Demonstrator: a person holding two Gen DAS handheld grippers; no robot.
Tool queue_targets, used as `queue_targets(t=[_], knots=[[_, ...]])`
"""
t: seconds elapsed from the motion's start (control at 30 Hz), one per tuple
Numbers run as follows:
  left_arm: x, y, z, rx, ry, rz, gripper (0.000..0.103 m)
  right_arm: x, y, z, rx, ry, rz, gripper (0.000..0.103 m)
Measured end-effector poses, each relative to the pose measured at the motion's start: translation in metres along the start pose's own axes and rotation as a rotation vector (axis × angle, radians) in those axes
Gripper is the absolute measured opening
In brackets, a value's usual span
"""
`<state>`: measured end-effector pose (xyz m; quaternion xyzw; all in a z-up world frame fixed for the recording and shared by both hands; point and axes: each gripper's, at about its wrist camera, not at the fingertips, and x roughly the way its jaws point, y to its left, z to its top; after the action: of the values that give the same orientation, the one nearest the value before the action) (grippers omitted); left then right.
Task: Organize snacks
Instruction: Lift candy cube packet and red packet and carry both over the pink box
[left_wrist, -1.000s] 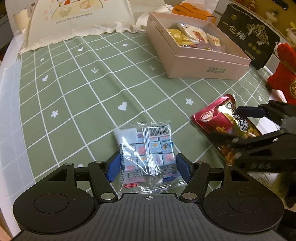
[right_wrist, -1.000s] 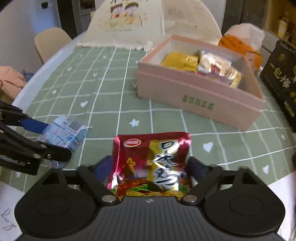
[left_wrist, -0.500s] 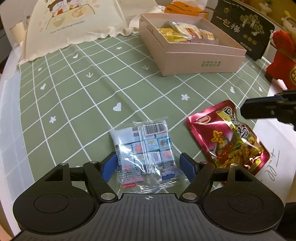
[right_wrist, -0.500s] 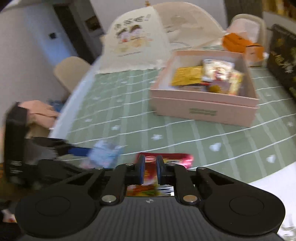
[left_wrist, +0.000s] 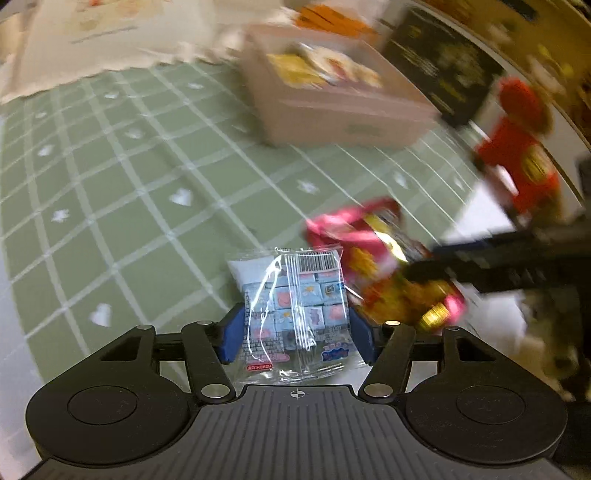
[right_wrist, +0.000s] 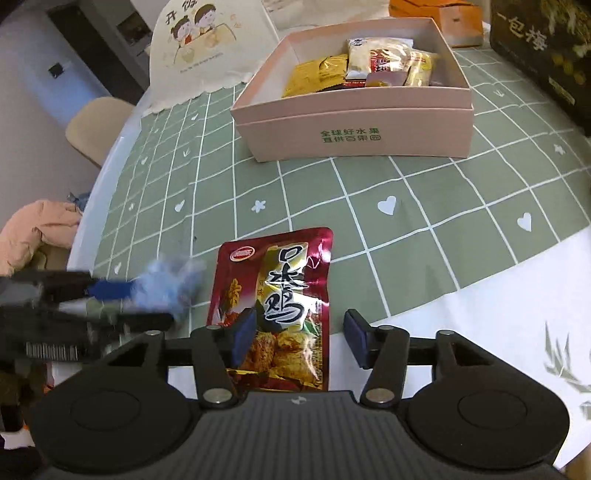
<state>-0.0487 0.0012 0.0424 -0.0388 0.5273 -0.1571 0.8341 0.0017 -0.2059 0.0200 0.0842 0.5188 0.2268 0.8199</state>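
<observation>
The table (right_wrist: 424, 236) with green cloth carries a pink box (right_wrist: 358, 122) far ahead of the tongs, and a red pouch (right_wrist: 273, 306) between the right tongs (right_wrist: 300, 338).

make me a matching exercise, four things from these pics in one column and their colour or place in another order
Things:
1. clear packet of small blue sweets
2. red snack pouch
3. pink box
4. yellow packet

Places or colours:
a. inside the pink box
b. between the right gripper's opening jaws
c. on the green checked cloth, with green lettering on its side
d. between the left gripper's closing jaws

Pairs: 1-d, 2-b, 3-c, 4-a
</observation>
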Motion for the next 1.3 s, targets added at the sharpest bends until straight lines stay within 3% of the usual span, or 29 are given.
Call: queue_targets(t=[0.13, 0.27, 0.4, 0.47, 0.57, 0.67, 0.8, 1.0, 1.1, 1.23, 1.3], knots=[[0.008, -0.013, -0.004, 0.041, 0.017, -0.017, 0.065, 0.004, 0.0, 0.001, 0.049, 0.005, 0.068, 0.059], [0.008, -0.004, -0.001, -0.016, 0.006, -0.047, 0.065, 0.013, -0.004, 0.004, 0.144, 0.046, 0.211, 0.059], [-0.001, 0.014, -0.003, -0.044, -0.015, 0.007, 0.065, 0.005, -0.002, 0.005, 0.184, 0.031, 0.347, 0.059], [-0.005, 0.028, -0.005, -0.078, -0.011, 0.037, 0.065, 0.002, 0.006, 0.007, 0.146, 0.022, 0.347, 0.059], [-0.009, 0.042, -0.007, -0.126, -0.014, 0.008, 0.065, 0.008, 0.013, 0.008, 0.122, 0.041, 0.337, 0.059], [-0.007, 0.037, -0.007, -0.094, -0.013, 0.016, 0.065, 0.017, 0.02, 0.01, 0.141, 0.062, 0.362, 0.059], [-0.01, 0.043, -0.007, -0.134, -0.034, -0.035, 0.065, 0.004, 0.041, 0.024, 0.08, -0.001, 0.433, 0.059], [-0.014, 0.079, -0.016, -0.306, -0.081, -0.128, 0.065, 0.009, 0.072, 0.049, -0.008, -0.021, 0.48, 0.059], [-0.015, 0.092, -0.021, -0.374, -0.103, -0.181, 0.065, 0.03, 0.078, 0.06, 0.002, 0.007, 0.463, 0.059], [-0.015, 0.087, -0.02, -0.326, -0.107, -0.178, 0.065, 0.068, 0.077, 0.068, 0.061, 0.099, 0.45, 0.058], [-0.014, 0.083, -0.02, -0.301, -0.108, -0.166, 0.065, 0.084, 0.078, 0.07, 0.074, 0.132, 0.443, 0.053]])
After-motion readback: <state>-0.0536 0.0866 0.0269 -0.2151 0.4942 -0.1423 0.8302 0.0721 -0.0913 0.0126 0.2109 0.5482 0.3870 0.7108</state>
